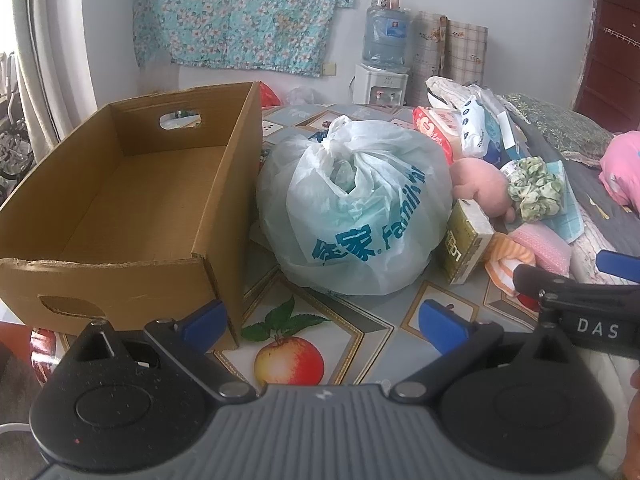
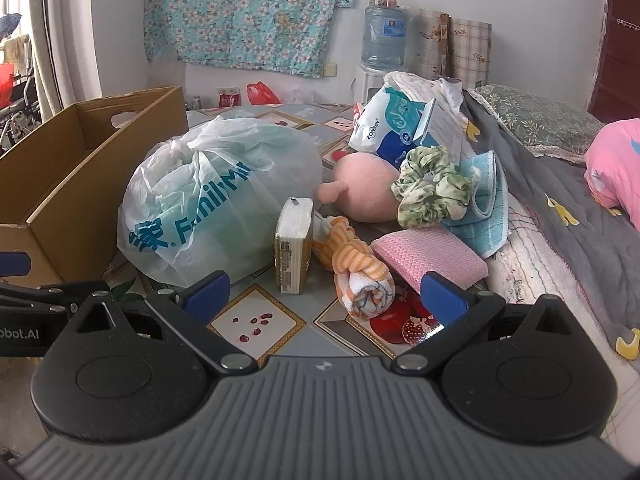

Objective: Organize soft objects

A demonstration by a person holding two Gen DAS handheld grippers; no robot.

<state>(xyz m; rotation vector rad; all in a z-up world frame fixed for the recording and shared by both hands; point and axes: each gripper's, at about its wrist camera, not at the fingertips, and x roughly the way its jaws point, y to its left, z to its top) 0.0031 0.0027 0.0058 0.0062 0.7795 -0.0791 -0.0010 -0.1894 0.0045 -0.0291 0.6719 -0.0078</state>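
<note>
An empty cardboard box stands on the table at the left; it also shows in the right wrist view. A tied white plastic bag sits beside it. To the right lie a pink plush, a green scrunchie, a pink sponge, a rolled orange striped towel, a blue cloth and a tissue pack. My left gripper is open and empty, in front of the box and bag. My right gripper is open and empty, just before the towel.
The table has a fruit-patterned cloth. Wipe packs are piled at the back. A bed with a grey quilt and a pink pillow borders the right. A water dispenser stands at the wall.
</note>
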